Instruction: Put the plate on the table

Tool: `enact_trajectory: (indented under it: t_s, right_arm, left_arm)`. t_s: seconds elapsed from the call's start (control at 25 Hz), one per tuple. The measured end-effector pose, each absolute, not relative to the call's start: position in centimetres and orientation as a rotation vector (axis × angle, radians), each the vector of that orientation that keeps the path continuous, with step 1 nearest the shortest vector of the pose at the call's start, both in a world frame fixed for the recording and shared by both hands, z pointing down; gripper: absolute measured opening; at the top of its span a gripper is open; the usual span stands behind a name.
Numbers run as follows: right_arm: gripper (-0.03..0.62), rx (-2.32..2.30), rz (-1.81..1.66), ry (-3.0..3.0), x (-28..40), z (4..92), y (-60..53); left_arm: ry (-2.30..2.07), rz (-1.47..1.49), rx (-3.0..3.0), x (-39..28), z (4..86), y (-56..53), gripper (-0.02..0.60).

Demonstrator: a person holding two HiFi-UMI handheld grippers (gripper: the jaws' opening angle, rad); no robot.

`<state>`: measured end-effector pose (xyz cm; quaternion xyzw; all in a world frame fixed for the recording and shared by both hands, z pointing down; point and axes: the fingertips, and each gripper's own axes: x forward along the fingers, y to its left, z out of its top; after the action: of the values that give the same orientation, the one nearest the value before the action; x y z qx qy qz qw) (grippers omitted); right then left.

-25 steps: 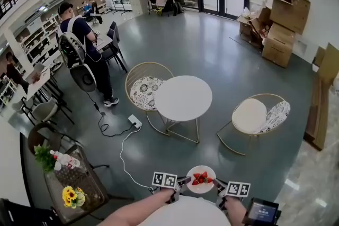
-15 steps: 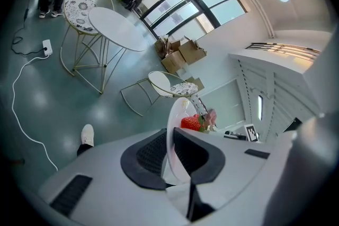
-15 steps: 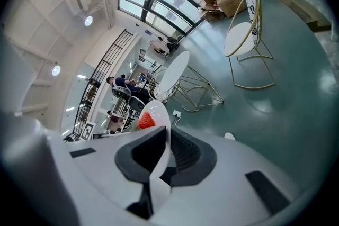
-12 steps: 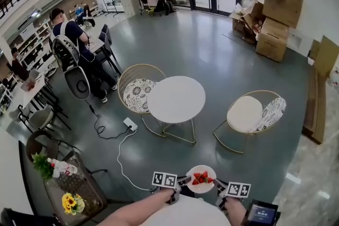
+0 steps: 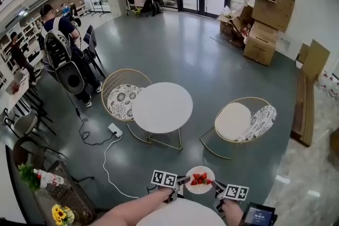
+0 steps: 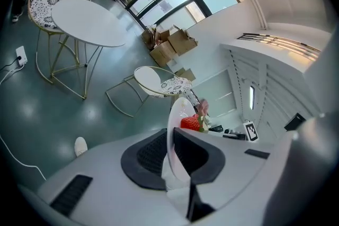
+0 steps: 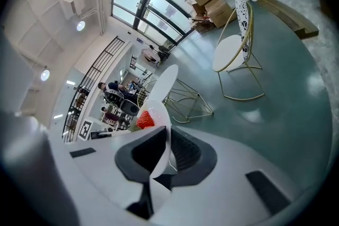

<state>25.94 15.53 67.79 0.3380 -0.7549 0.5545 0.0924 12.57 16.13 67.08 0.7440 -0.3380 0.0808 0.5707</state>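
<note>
Head view shows the small round white plate (image 5: 200, 179), loaded with red strawberries (image 5: 199, 178), carried low in front of the person and well apart from the round white bench (image 5: 162, 107), which stands ahead on the grey-green floor (image 5: 175, 50). The left tongs (image 5: 181, 182) are clamped on the plate's left rim and the right tongs (image 5: 217, 187) on its right rim. Each gripper view shows the thin white edge pinched between that pair's dark ribbed pads, with a strawberry just beyond. The step in hand looks like the carry toward the bench, and the set-down is not yet begun. To do it well, the two tongs should travel together at matched height, since a tilt could roll the loose fruit off the shallow dish. Neither should pull outward or twist, because a plate held only at two edges can slip. The approach is best made to the near open side of the bench, between the gold wire chair with the patterned cushion (image 5: 121, 98) at its left and the gold wire chair with the plain white seat (image 5: 238, 120) off to the right, minding the white power strip (image 5: 114, 129) and its cable on the floor. The plate should be lowered flat until its base bears on the top before either grip is eased.
</note>
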Motion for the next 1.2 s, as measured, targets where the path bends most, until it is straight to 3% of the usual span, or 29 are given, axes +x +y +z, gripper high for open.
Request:
enact_trajectory:
  t_s: [1.2]
  right_arm:
    - [0.020,0.821,1.463,-2.282,11.1,66.1,-1.0]
  left_arm:
    - [-0.882,0.030,1.693,-1.7,66.2,2.2,0.025]
